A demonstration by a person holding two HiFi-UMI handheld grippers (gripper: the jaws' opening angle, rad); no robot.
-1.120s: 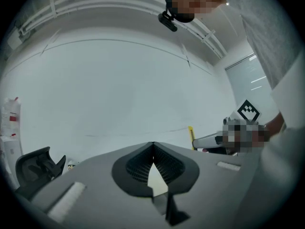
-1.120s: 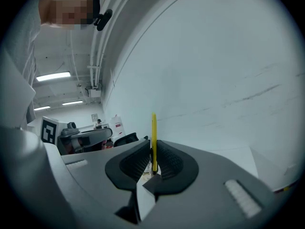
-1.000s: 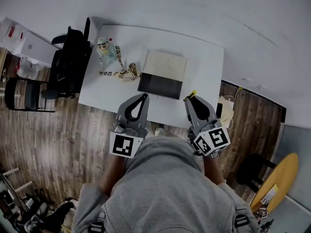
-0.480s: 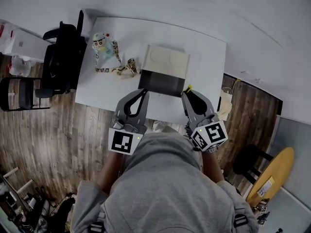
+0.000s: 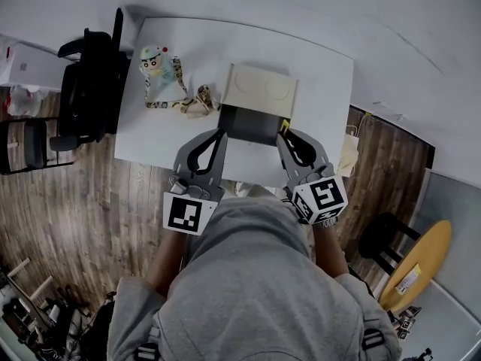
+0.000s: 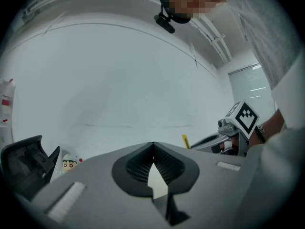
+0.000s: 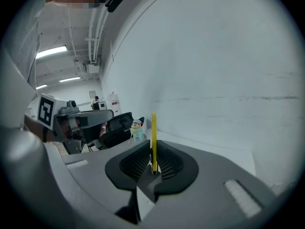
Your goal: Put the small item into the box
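Observation:
An open box [image 5: 252, 123] with a dark inside and a cream lid [image 5: 261, 90] folded back stands mid-table. My right gripper [image 5: 284, 132] is shut on a thin yellow stick [image 5: 285, 126], right at the box's near right corner. In the right gripper view the yellow stick [image 7: 154, 137] stands up from the closed jaws of the right gripper [image 7: 152, 149]. My left gripper [image 5: 220, 132] is shut with nothing in it, its tip at the box's near left corner. The left gripper [image 6: 152, 144] shows its jaws meeting at the tip.
A cartoon doll [image 5: 154, 62] lies at the table's left with a patterned strap and a small tan item [image 5: 198, 104] beside it. A black office chair [image 5: 90, 89] stands left of the white table [image 5: 323, 89]. Wooden floor lies on both sides.
Both grippers have moved forward over the table's near edge and now reach the box's front corners. The yellow stick stays in the right gripper.

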